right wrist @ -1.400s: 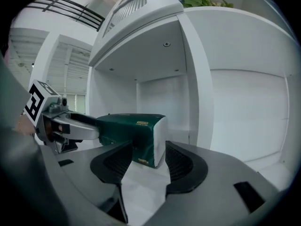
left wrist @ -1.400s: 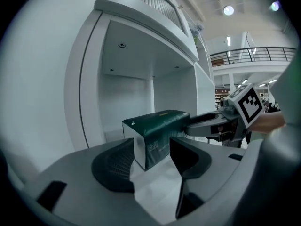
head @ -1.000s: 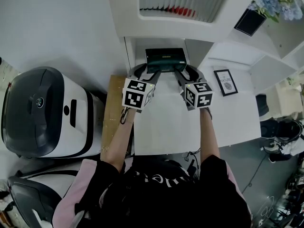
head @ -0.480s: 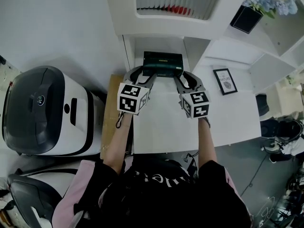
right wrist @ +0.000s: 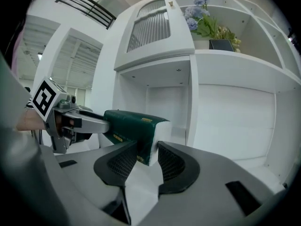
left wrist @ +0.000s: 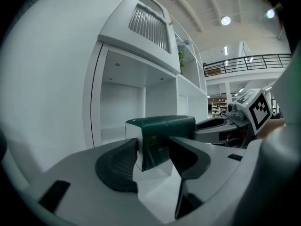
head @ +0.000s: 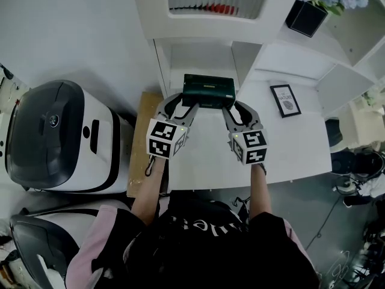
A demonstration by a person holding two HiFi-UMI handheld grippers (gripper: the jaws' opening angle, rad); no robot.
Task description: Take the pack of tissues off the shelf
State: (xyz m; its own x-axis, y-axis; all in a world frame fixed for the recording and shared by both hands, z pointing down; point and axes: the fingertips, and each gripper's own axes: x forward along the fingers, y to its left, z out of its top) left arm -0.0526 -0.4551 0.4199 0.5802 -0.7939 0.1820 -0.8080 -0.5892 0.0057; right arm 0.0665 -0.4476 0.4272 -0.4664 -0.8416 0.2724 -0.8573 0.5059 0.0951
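Observation:
A dark green pack of tissues (head: 207, 90) hangs level at the mouth of the shelf's lower compartment (head: 201, 59), held between my two grippers. My left gripper (head: 187, 101) has the pack's left end (left wrist: 160, 135) between its jaws. They are closing, and both pads touch it. My right gripper (head: 230, 103) is shut on the pack's right end (right wrist: 134, 128), which has a white side face. In the left gripper view my left gripper (left wrist: 153, 157) shows the pack raised off the white tabletop. My right gripper (right wrist: 146, 157) sees the other gripper beyond the pack.
A white table (head: 204, 167) lies below the grippers, against the white shelf unit. A framed picture (head: 286, 101) stands on it to the right, and a black flower pot (head: 307, 15) on a higher shelf. At the left is a white and grey machine (head: 60, 137), beside a wooden panel (head: 141, 137).
The pack has come forward out of the compartment, towards the person, carried by both grippers. The right jaws have narrowed onto its end.

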